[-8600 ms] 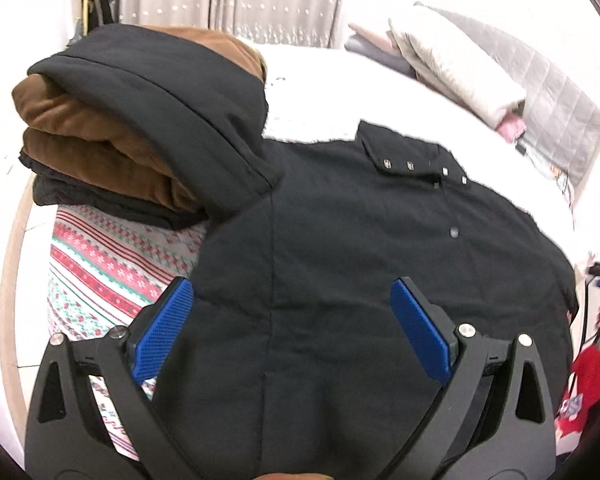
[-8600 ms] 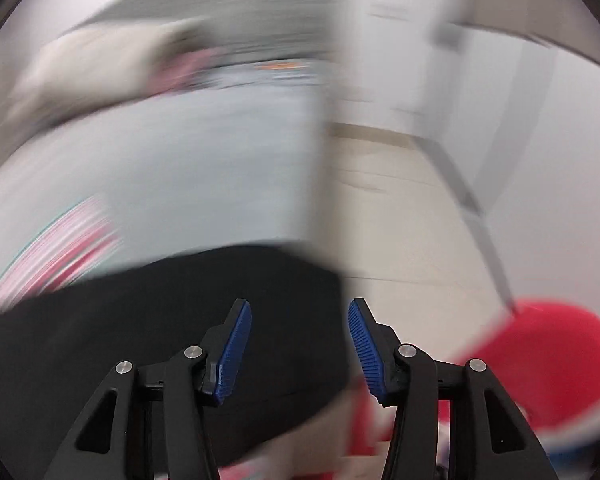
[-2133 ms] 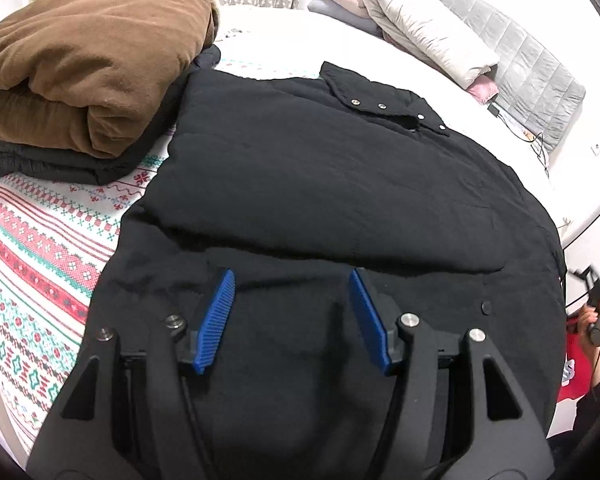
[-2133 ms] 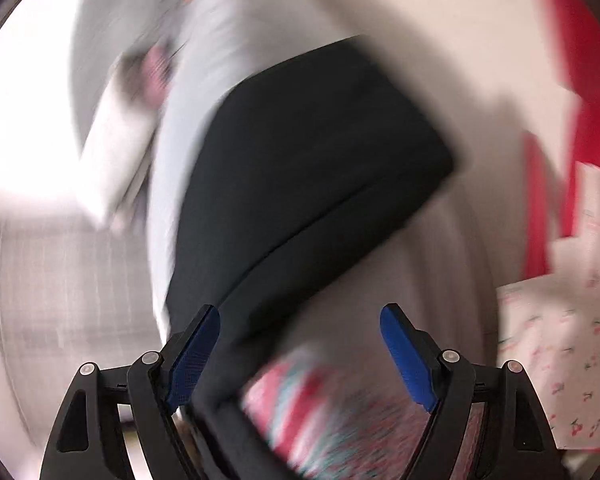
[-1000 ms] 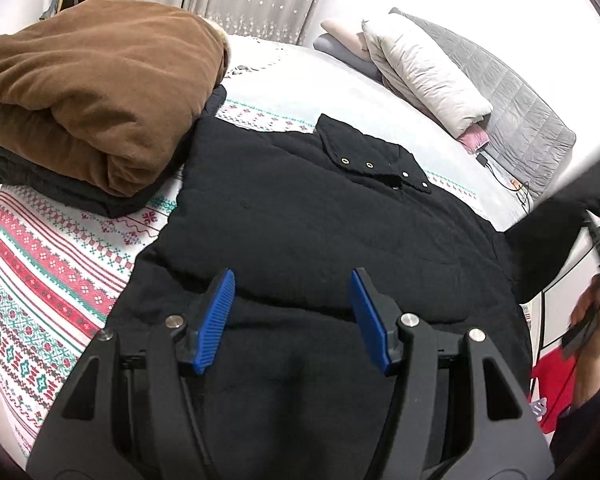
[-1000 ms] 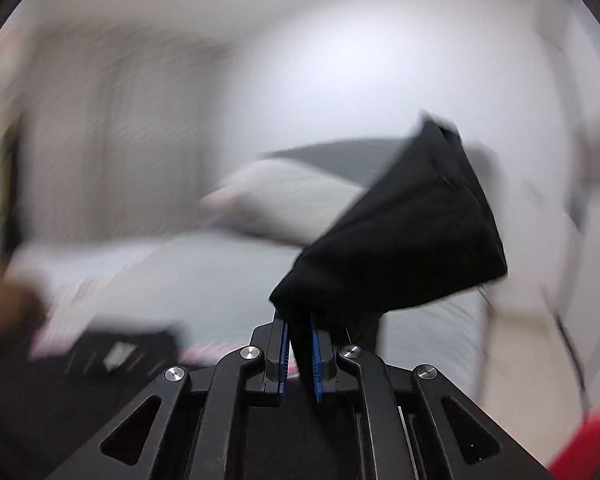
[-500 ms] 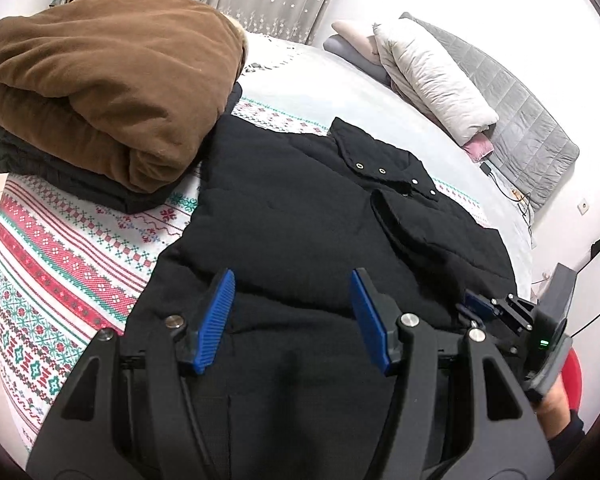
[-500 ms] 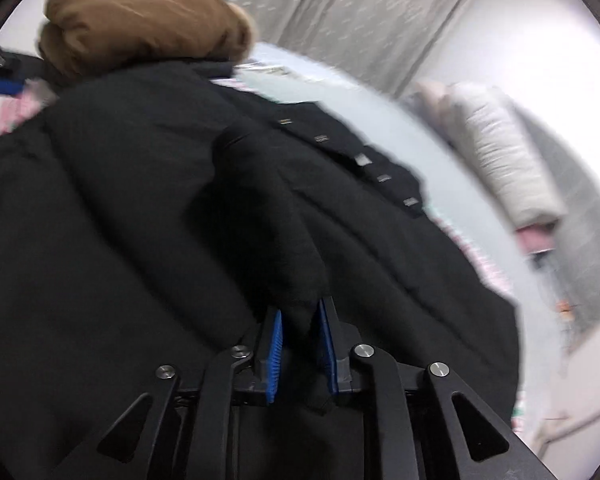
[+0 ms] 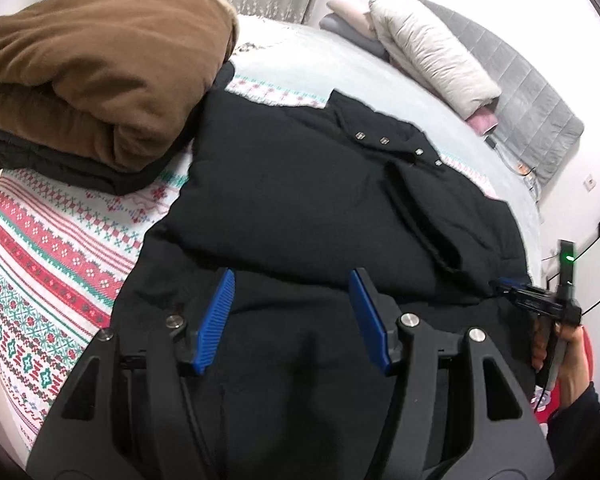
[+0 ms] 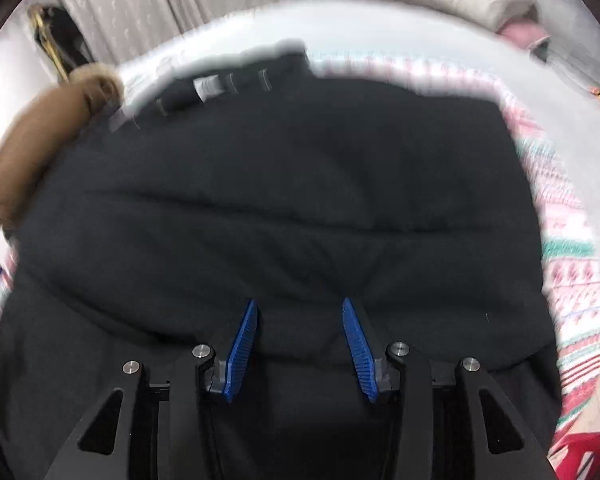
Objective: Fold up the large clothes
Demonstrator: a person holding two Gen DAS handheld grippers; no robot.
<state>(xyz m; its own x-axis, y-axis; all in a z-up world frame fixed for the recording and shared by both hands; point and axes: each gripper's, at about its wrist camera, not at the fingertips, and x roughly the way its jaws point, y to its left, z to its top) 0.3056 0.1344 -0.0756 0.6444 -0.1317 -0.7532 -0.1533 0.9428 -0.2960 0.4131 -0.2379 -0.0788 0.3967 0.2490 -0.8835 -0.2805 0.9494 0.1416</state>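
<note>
The black jacket [image 9: 300, 184] lies spread over the patterned blanket [image 9: 60, 248], its collar end toward the pillows [image 9: 432, 52], a folded sleeve [image 9: 432, 216] lying across its front. My left gripper [image 9: 292, 312] hovers above the hem, jaws apart, nothing between them. My right gripper [image 10: 298, 344] is opening over the jacket, pads clear of the cloth. The brown folded garment [image 9: 100, 64] sits beside the jacket's shoulder.

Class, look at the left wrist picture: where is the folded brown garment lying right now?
The folded brown garment sits upper left in the left wrist view, stacked on a dark folded garment, beside the black coat.
</note>
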